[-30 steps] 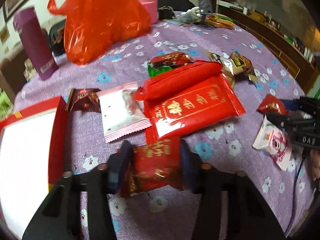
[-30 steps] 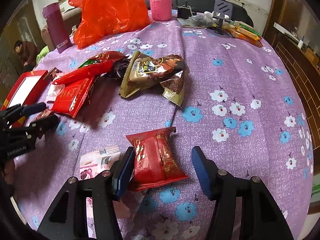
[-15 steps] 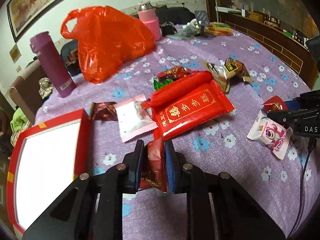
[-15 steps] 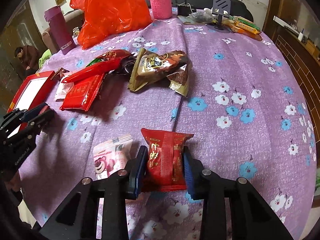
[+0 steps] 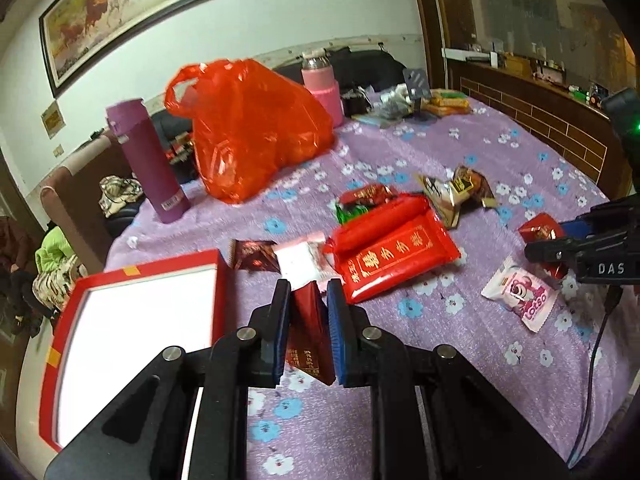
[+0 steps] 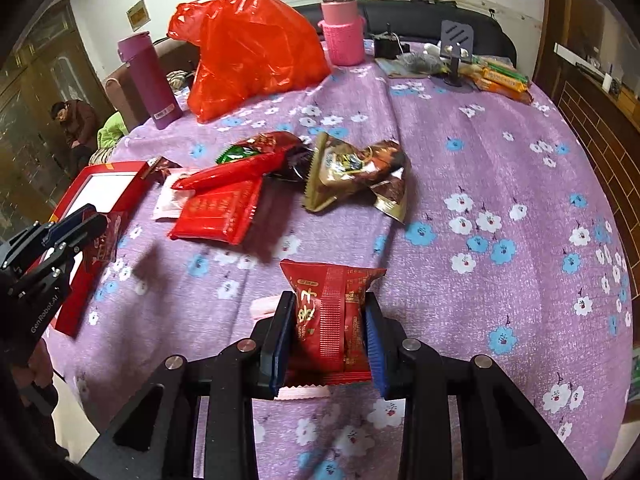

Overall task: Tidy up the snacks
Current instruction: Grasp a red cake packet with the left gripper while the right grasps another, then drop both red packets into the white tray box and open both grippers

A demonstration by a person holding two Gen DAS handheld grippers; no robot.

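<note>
My left tongs point(image 5: 307, 330) grip a dark red snack packet point(image 5: 308, 336) edge-on, long axis running along the fingers. The red box point(image 5: 132, 320) left of them shows only its white floor. My right tongs point(image 6: 326, 336) clamp a red snack pack point(image 6: 330, 316) upright; beside them lies a pink "Lotso" sachet point(image 5: 520, 294).

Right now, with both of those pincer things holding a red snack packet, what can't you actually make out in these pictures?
- Orange plastic bag: contents hidden in both views by the crumpled film.
- Red box: its near end is cut off behind the left gripper in the left wrist view.
- Pink packet: mostly hidden in the right wrist view behind the right gripper and its red packet.
- Small print on the left red packet: too small.
</note>
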